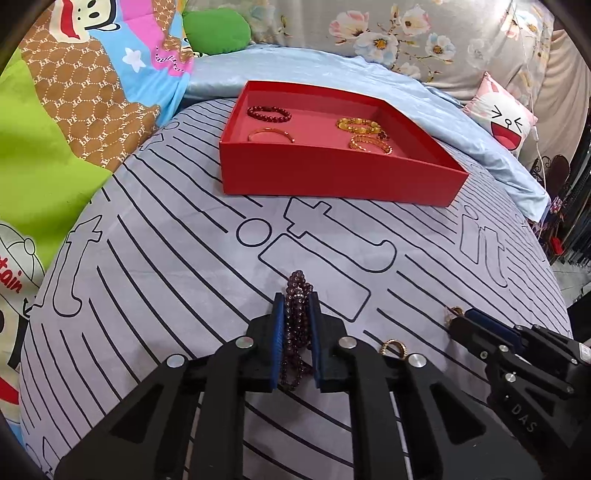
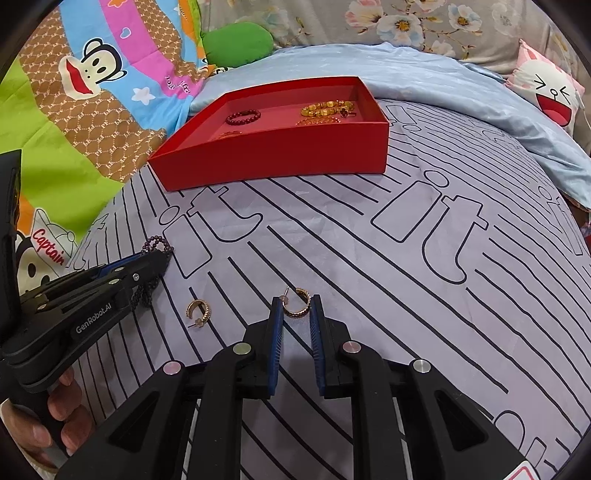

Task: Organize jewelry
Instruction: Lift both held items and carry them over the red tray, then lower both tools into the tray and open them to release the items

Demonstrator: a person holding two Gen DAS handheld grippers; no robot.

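My left gripper [image 1: 295, 302] is shut on a dark purple bead bracelet [image 1: 295, 317] that lies on the grey striped bedsheet; it also shows in the right wrist view [image 2: 157, 245]. My right gripper [image 2: 295, 304] is shut on a gold hoop earring [image 2: 295, 304], low on the sheet. A second gold hoop earring [image 2: 198, 310] lies loose to its left, also seen in the left wrist view [image 1: 393, 347]. The red tray [image 1: 332, 177] at the back holds a dark red bead bracelet [image 1: 269, 112], a thin gold bangle [image 1: 271, 133] and two amber bead bracelets [image 1: 358, 125].
A light blue quilt [image 1: 461, 122] lies behind and right of the tray. A cartoon-print blanket [image 1: 74, 110] and a green cushion [image 1: 218, 29] are at the left. A pink cartoon pillow [image 1: 502, 114] sits at the right.
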